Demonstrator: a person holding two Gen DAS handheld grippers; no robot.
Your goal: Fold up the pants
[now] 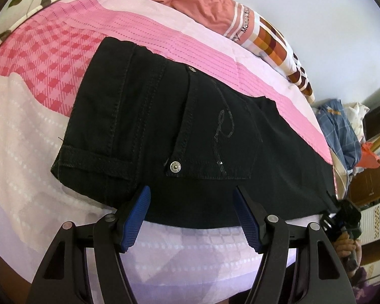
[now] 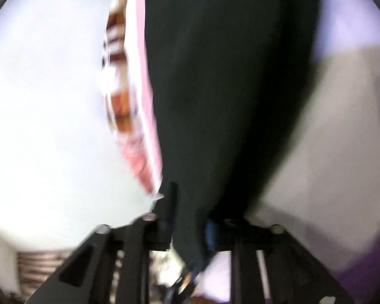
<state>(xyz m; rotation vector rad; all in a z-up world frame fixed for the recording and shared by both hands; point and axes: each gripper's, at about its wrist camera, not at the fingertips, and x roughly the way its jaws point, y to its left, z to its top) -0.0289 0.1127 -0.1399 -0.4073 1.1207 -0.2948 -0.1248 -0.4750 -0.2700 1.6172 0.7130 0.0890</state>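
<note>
Black pants (image 1: 164,131) lie on the pink bed sheet (image 1: 63,50), waistband to the left, back pocket with rivets facing up. My left gripper (image 1: 191,192) is open, its blue pads (image 1: 136,217) just over the near edge of the pants, holding nothing. My right gripper (image 2: 188,223) is shut on the black pants fabric (image 2: 228,88), which stretches away from it; this view is blurred. The right gripper also shows in the left wrist view (image 1: 342,212) at the leg end of the pants.
A bunched quilt in salmon, white and orange (image 1: 240,17) lies at the bed's far side. A blue checked cloth (image 1: 342,131) and wooden furniture (image 1: 372,177) stand to the right beyond the bed. A white wall (image 1: 329,12) is behind.
</note>
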